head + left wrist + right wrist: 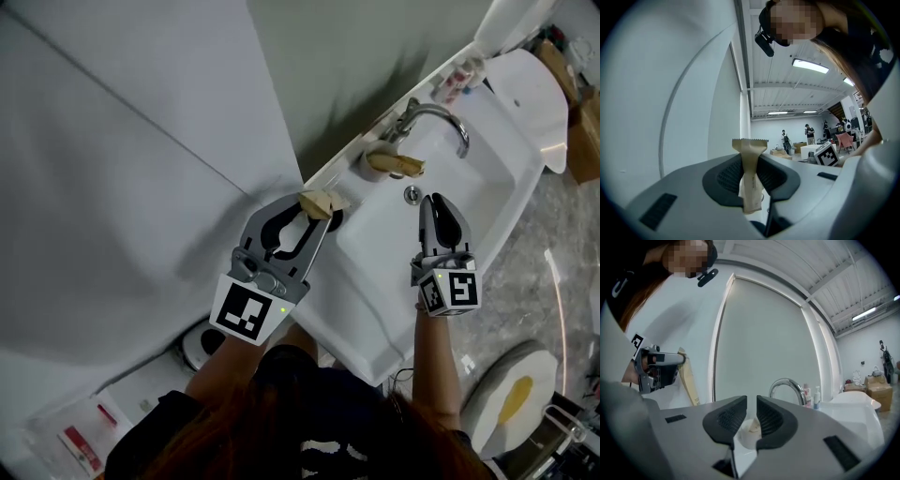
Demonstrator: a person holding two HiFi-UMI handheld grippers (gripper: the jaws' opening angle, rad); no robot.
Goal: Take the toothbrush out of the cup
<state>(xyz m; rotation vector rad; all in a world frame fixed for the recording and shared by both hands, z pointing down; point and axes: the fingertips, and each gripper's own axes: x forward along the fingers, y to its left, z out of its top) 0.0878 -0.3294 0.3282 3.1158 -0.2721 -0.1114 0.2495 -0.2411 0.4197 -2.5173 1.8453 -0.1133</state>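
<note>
A white cup [380,165] stands on the sink ledge beside the faucet [441,117], with a tan paper-wrapped toothbrush [405,167] lying across its top. My left gripper [314,214] is shut on another tan wrapped toothbrush [320,202], held over the ledge's near end left of the basin. In the left gripper view that packet [750,171] stands upright, pinched between the pads. My right gripper [440,204] hovers over the basin; its jaws stand a narrow gap apart with nothing between them. Through that gap in the right gripper view, the cup [751,431] shows farther off.
The white sink [469,202] runs along a pale wall panel [141,141]. Small bottles [457,80] stand at the ledge's far end, a toilet [530,89] beyond them. A round white thing with a yellow patch [511,398] lies on the floor at the right.
</note>
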